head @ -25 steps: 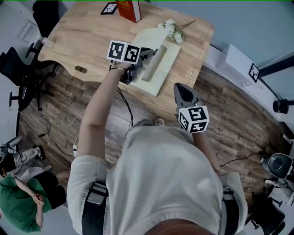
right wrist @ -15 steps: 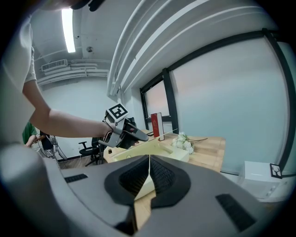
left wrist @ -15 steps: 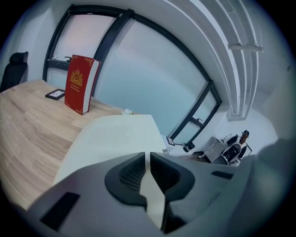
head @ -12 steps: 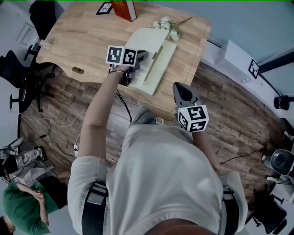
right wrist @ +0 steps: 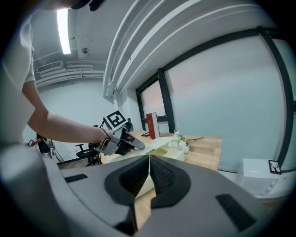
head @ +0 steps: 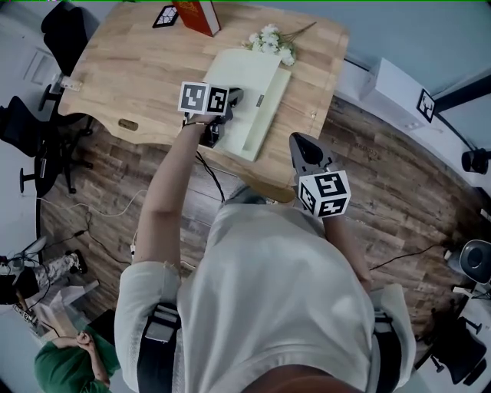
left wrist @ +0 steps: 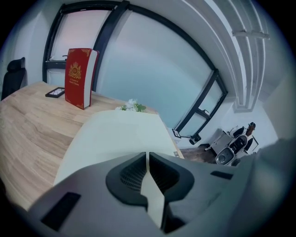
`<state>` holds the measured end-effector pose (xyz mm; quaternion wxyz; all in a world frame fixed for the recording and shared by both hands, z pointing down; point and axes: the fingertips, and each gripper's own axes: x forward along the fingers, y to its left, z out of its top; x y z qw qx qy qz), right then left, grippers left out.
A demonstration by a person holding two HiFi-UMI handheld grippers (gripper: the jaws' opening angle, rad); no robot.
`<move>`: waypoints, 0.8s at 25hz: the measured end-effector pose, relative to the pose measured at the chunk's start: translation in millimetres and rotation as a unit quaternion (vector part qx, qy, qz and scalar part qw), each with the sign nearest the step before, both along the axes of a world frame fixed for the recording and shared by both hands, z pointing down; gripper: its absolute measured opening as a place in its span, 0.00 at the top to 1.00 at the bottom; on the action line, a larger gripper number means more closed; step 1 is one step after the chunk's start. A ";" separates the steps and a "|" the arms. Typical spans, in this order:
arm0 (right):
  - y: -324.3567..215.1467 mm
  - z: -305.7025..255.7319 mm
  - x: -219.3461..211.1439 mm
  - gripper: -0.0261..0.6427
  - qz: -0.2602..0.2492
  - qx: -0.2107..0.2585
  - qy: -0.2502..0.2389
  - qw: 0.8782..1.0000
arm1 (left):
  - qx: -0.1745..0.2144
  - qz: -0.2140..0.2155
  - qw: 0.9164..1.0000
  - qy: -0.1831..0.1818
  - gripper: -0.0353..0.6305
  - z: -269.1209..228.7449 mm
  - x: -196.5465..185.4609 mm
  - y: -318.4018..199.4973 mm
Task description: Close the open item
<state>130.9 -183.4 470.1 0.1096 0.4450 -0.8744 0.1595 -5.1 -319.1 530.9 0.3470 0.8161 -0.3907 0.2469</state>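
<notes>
Looking down in the head view, the pale box [head: 247, 92] sits on the wooden table [head: 130, 69] in the upper middle of the frame. Its lid is tipped low over it, and a strip of the base shows along the right edge. The left gripper [head: 235, 95] reaches in from the box's left side, tips over the lid. The right gripper [head: 301, 143] hangs lower right, off the table edge and well apart from the box. A red book [head: 196, 15] and some white flowers [head: 270, 40] are at the top.

In the left gripper view the jaws have just been closing and are down to a thin slit with nothing in it. The lid fills the middle just past them, with the book at upper left.

In the right gripper view the jaws are pressed together and empty. Past them, mid-frame, the left gripper rests at the lid, and a sliver of the box's inside shows under it.
</notes>
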 end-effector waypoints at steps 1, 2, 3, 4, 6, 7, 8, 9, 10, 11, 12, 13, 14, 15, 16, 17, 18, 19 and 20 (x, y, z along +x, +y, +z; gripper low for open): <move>-1.8 -0.4 -0.5 0.93 0.000 0.000 0.000 1.000 | -0.003 -0.002 1.000 -0.001 0.89 2.0 -1.6 -0.8; -3.7 -0.8 -1.3 0.93 0.000 0.000 0.000 1.000 | -0.007 -0.003 1.000 0.000 0.89 3.5 -2.7 -1.5; -5.5 -1.2 -2.3 0.93 0.000 0.000 0.000 1.000 | -0.010 -0.003 1.000 0.001 0.89 4.9 -3.0 -1.9; -7.2 -1.4 -3.3 0.93 0.001 0.000 -0.001 1.000 | -0.013 -0.001 1.000 0.003 0.89 6.5 -2.3 -1.8; -10.1 -1.1 -5.7 0.93 0.001 0.000 -0.001 1.000 | -0.018 0.005 1.000 0.004 0.89 10.5 0.6 -0.7; -11.2 -0.7 -6.8 0.93 0.001 0.000 0.000 1.000 | -0.021 0.009 1.000 0.005 0.89 12.8 2.5 0.2; -12.1 -0.2 -7.7 0.93 0.002 0.000 0.000 1.000 | -0.024 0.012 1.000 0.006 0.89 15.3 4.5 1.2; -12.8 0.2 -8.4 0.93 0.003 0.000 0.001 1.000 | -0.026 0.016 1.000 0.007 0.89 17.7 6.5 2.2; -13.7 0.6 -8.9 0.93 0.004 -0.001 0.002 1.000 | -0.029 0.019 0.999 0.008 0.89 20.0 8.4 3.1; -14.6 1.1 -9.3 0.93 0.005 -0.002 0.002 1.000 | -0.031 0.022 0.999 0.010 0.89 22.2 9.9 3.8; -15.7 1.8 -9.7 0.93 0.006 -0.002 0.003 1.000 | -0.034 0.024 0.999 0.012 0.89 24.3 11.2 4.2; -16.8 2.8 -10.0 0.93 0.007 -0.003 0.004 1.000 | -0.036 0.026 0.999 0.015 0.89 26.4 12.3 4.4; -17.9 3.9 -10.2 0.93 0.008 -0.004 0.005 1.000 | -0.039 0.028 0.999 0.018 0.89 28.4 13.3 4.5; -18.7 5.0 -10.3 0.93 0.010 -0.005 0.006 1.000 | -0.041 0.028 0.999 0.021 0.89 30.1 14.1 4.5; -19.2 5.8 -10.3 0.93 0.011 -0.006 0.007 1.000 | -0.044 0.028 0.998 0.024 0.89 31.5 14.9 4.7; -19.6 6.2 -10.4 0.93 0.012 -0.007 0.008 1.000 | -0.046 0.028 0.998 0.029 0.89 32.6 15.8 5.0; -20.0 6.3 -10.7 0.93 0.013 -0.008 0.008 1.000 | -0.048 0.028 0.998 0.033 0.89 33.4 16.7 5.2; -20.7 6.4 -11.1 0.93 0.014 -0.008 0.009 1.000 | -0.050 0.029 0.998 0.036 0.89 34.1 17.7 5.2; -21.4 6.6 -11.7 0.93 0.015 -0.009 0.010 1.000 | -0.052 0.031 0.997 0.038 0.89 34.8 18.6 5.1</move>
